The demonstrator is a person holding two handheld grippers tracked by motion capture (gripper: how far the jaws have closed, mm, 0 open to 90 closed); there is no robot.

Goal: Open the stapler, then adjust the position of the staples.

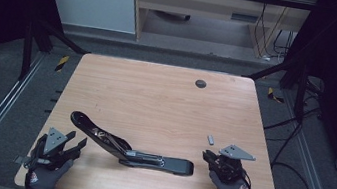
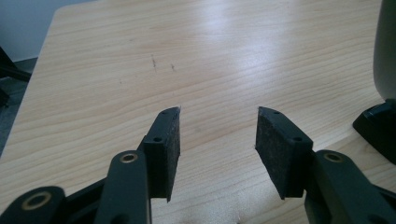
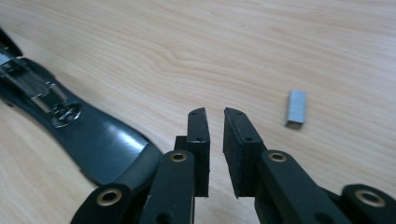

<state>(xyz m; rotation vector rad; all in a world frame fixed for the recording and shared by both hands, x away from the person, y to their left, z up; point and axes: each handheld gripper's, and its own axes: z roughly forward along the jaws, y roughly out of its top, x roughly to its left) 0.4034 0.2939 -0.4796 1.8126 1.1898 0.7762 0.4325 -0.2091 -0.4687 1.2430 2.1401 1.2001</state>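
Observation:
A black stapler (image 1: 130,149) lies swung open near the table's front edge, its staple channel (image 3: 44,93) exposed. A short grey strip of staples (image 1: 210,140) (image 3: 296,107) lies to its right. My left gripper (image 1: 76,141) (image 2: 218,126) rests at the front left, jaws wide open over bare wood, with the stapler's end (image 2: 380,126) just to its right. My right gripper (image 1: 207,156) (image 3: 215,116) sits at the stapler's right end. Its jaws are nearly together with a narrow gap, and nothing is between them. The staple strip is just ahead of it to the right.
The wooden table (image 1: 156,93) has a round cable hole (image 1: 200,83) near its far edge. Gloved hands (image 1: 46,175) hold both grippers at the front edge. Metal rails and cables run along the floor on both sides.

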